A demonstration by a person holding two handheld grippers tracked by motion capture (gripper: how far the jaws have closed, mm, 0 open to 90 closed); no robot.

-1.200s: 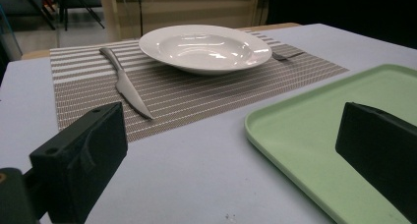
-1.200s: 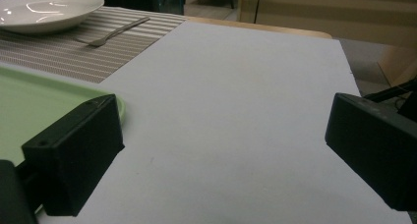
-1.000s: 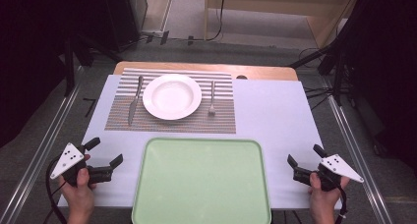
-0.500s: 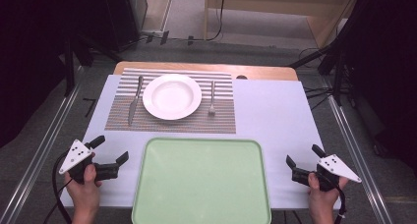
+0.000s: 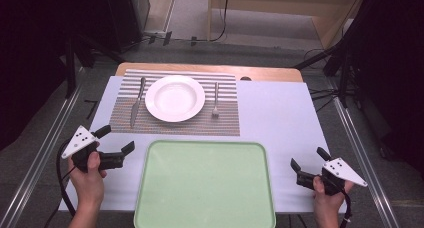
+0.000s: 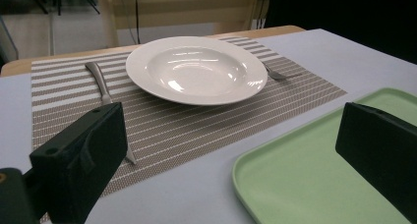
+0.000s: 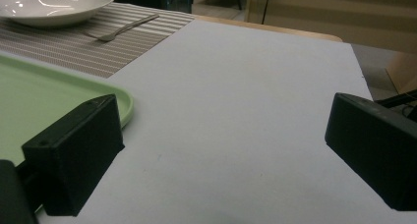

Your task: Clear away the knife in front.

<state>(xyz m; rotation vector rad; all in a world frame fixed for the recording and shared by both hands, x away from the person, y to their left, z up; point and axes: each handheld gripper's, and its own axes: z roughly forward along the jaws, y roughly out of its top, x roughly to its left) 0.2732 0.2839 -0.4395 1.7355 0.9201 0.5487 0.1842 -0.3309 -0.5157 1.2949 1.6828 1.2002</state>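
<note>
A white deep plate (image 5: 175, 98) sits on a striped placemat (image 5: 175, 124), with a knife (image 5: 136, 107) to its left and a fork (image 5: 215, 100) to its right. Nearer me lies a bare pale green tray (image 5: 205, 183). My left gripper (image 5: 116, 139) is open beside the tray's left edge, holding nothing. In the left gripper view its jaws frame the placemat (image 6: 196, 126), plate (image 6: 196, 69), knife (image 6: 101, 84) and tray corner (image 6: 314, 175). My right gripper (image 5: 308, 158) is open to the right of the tray, over the bare table sheet (image 7: 236, 86).
The pale sheet (image 5: 280, 118) covers the table, with a wooden strip (image 5: 210, 68) along the far edge. Metal rails (image 5: 45, 138) run down both sides. The right gripper view shows the tray rim (image 7: 123, 106), fork (image 7: 123, 28) and plate (image 7: 54, 5) off to the left.
My left gripper has moved right and a little forward, closer to the tray's left edge. The right gripper has barely shifted.
</note>
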